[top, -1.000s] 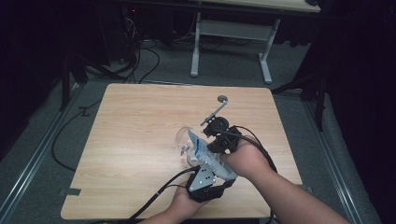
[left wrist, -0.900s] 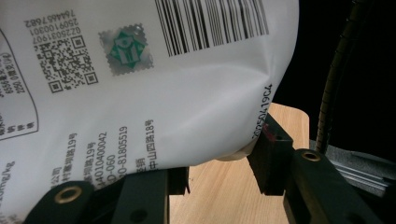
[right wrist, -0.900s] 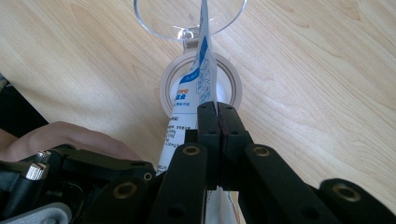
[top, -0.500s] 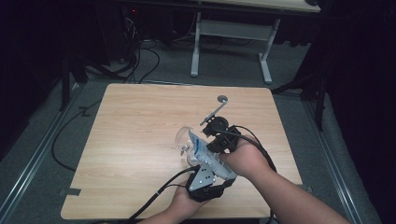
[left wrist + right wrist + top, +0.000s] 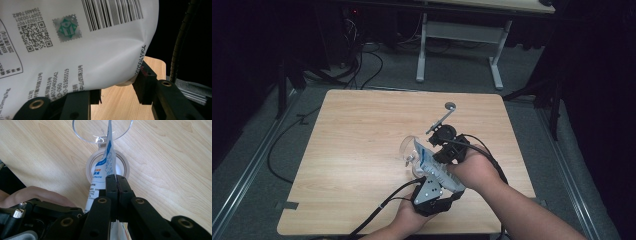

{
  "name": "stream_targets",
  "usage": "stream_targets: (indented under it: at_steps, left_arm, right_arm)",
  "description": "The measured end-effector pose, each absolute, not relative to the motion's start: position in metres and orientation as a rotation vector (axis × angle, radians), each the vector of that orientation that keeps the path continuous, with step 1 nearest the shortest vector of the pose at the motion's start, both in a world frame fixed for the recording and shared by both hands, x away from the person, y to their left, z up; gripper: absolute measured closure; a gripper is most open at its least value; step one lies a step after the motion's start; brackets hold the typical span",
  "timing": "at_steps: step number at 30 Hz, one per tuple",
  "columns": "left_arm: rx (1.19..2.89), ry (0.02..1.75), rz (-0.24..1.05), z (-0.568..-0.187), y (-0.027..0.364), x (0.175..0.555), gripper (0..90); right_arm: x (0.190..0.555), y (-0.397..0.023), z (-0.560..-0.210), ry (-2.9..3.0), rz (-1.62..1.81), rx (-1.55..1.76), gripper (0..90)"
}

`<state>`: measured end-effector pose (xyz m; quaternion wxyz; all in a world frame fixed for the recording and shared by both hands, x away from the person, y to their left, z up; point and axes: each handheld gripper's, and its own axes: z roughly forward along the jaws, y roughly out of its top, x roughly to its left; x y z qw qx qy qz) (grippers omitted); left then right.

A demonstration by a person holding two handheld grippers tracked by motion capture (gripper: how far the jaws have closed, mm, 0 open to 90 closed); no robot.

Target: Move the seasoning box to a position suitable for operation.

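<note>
A white pouch (image 5: 433, 165) with blue print and a barcode (image 5: 75, 45) hangs over the near middle of the table, held between both grippers. My left gripper (image 5: 427, 175) comes up from below and its jaws (image 5: 120, 90) clamp the pouch's lower body from both sides. My right gripper (image 5: 435, 156) is shut on the pouch's thin upper edge (image 5: 110, 157), fingers pressed flat together (image 5: 116, 185). Right under the pouch's tip stands a small round container (image 5: 125, 167) with a pale rim; its clear lid (image 5: 85, 132) is flipped open. The high view shows it as a clear shape (image 5: 408, 148).
A thin metal spoon-like tool (image 5: 443, 118) lies on the wooden table (image 5: 362, 130) beyond the right gripper, its round end toward the far edge. Black cables (image 5: 377, 210) trail from the grippers off the near edge. A white desk frame (image 5: 459, 35) stands behind the table.
</note>
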<state>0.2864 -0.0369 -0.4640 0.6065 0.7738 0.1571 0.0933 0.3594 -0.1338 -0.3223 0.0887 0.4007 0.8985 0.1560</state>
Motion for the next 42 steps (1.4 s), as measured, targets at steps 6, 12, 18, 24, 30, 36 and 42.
stream_targets:
  at_steps: [6,12,18,24,30,36,42]
  left_arm:
    - [1.786,0.364,0.215,-0.4636,-0.037,0.2859,62.8]
    - [1.785,0.368,0.216,-0.4632,-0.0369,0.286,62.6]
    - [1.783,0.371,0.213,-0.4632,-0.0372,0.2859,61.9]
    - [1.783,0.37,0.214,-0.4632,-0.0375,0.2857,61.5]
    - [1.783,0.368,0.215,-0.4627,-0.0372,0.2856,61.4]
    - [1.779,0.371,0.219,-0.4613,-0.037,0.2859,61.2]
    - [1.778,0.373,0.22,-0.4608,-0.0368,0.2863,61.2]
  right_arm:
    - [0.359,-0.1337,-0.3212,2.67,0.462,1.188,89.8]
    - [0.3591,-0.1333,-0.3213,2.667,0.465,1.197,89.9]
    - [0.3603,-0.1331,-0.322,2.672,0.461,1.174,89.8]
    - [0.3606,-0.1332,-0.3222,2.673,0.458,1.175,89.8]
    - [0.3609,-0.1329,-0.3224,2.675,0.459,1.174,89.8]
    - [0.3611,-0.1318,-0.3215,2.674,0.459,1.175,89.8]
    - [0.3614,-0.1306,-0.3215,2.673,0.46,1.183,89.8]
